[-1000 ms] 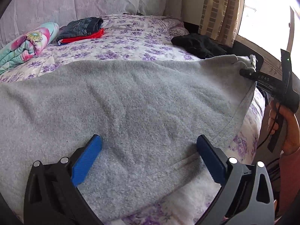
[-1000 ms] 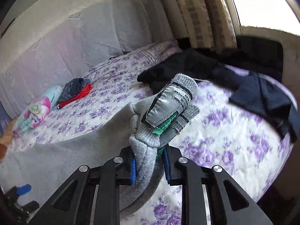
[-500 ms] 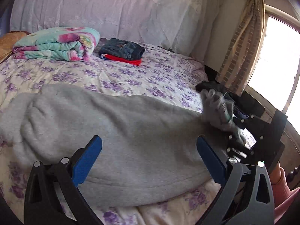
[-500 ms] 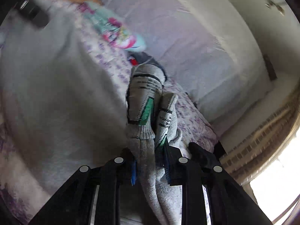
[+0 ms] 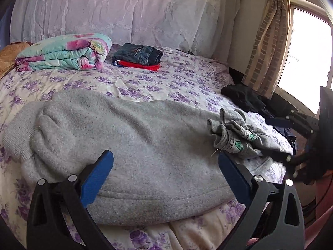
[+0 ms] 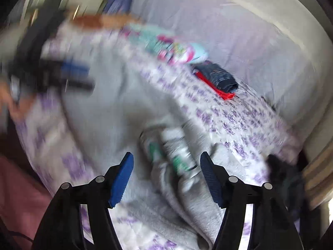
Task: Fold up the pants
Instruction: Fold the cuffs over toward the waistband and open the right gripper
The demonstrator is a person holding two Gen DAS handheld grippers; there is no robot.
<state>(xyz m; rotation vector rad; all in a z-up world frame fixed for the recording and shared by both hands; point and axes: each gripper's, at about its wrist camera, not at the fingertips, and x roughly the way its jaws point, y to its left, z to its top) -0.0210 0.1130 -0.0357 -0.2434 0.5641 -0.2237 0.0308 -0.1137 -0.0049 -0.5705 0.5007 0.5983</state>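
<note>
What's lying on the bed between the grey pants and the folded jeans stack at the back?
Nothing but bare floral bedspread. The left wrist view shows it clearly between the grey pants and the folded jeans stack.

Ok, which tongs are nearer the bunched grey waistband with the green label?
Right. The right tongs hang just over the bunched grey waistband, opening, pads off it. The left tongs hover open over the grey pants' folded edge, further off.

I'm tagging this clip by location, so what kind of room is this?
Most likely a bedroom: a bed with a purple-flowered sheet, a folded floral quilt near the head, and a curtained window beside it.
</note>
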